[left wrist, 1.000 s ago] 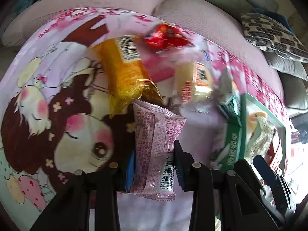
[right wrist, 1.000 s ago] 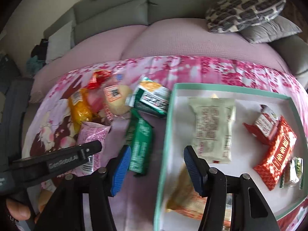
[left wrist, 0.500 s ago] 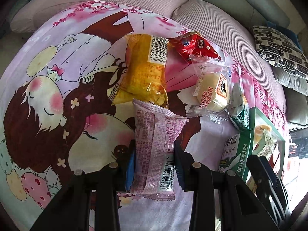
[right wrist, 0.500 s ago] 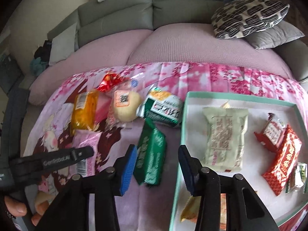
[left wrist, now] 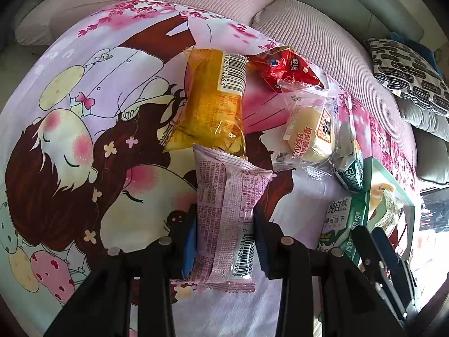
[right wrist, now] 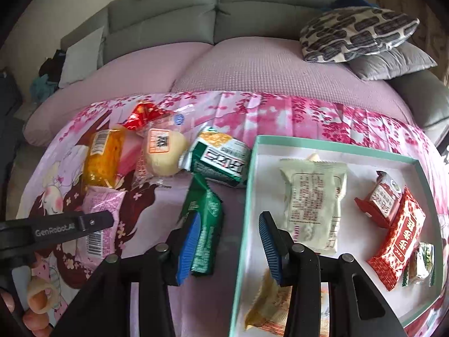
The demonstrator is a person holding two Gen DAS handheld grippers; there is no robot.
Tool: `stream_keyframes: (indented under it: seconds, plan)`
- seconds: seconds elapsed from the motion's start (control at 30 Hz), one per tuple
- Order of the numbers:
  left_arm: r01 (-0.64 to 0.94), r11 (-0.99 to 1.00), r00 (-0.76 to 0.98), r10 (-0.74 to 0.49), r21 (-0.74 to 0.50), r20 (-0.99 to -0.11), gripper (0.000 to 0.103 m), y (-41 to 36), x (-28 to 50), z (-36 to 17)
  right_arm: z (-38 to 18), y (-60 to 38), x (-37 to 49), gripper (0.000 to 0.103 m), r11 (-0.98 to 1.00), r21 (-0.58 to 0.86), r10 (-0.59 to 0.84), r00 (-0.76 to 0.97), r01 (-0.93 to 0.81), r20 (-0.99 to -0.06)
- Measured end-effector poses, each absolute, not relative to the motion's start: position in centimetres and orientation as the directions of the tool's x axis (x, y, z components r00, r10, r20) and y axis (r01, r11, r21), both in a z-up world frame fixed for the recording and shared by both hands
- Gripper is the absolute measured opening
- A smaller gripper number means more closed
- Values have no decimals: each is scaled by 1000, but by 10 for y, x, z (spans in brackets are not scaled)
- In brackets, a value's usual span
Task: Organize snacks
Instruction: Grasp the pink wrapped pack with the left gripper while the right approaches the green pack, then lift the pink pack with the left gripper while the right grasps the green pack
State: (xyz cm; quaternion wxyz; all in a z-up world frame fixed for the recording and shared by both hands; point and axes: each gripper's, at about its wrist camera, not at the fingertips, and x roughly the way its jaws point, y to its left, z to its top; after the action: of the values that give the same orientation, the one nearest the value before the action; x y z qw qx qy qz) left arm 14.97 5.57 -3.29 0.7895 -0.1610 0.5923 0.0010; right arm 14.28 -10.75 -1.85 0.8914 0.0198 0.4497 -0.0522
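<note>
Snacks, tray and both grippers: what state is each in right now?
left gripper: shut on pink packet
pink packet: gripped, whether lifted is unclear
right gripper: open, above the tray's left rim
dark green packet: lying on cloth beside tray
yellow packet: on cloth, barcode side up
clear-wrapped bun: on cloth, sealed
red packet: on cloth
tray: open, holding several packets
</note>
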Motion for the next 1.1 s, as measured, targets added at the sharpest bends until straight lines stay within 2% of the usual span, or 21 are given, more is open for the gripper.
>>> stream_keyframes:
  seconds: [0.27, 0.43, 0.7, 1.1]
  plan:
    - [-196, 946, 297, -194, -259, -935, 38, 57, 150, -33, -21, -104, 143, 46, 994, -15, -74, 585, 106, -808]
    - [-198, 945, 297, -195, -260, -935, 38, 57, 150, -34, -19, -111, 142, 46, 988, -70, -138, 583, 138, -800]
    - [-200, 946, 295, -189, -254, -937, 38, 57, 150, -34, -18, -120, 142, 46, 982, -83, -166, 574, 168, -802]
    - [-204, 945, 295, -191, -257, -936, 38, 56, 149, -35, -21, -92, 143, 46, 992, -107, -130, 591, 74, -796]
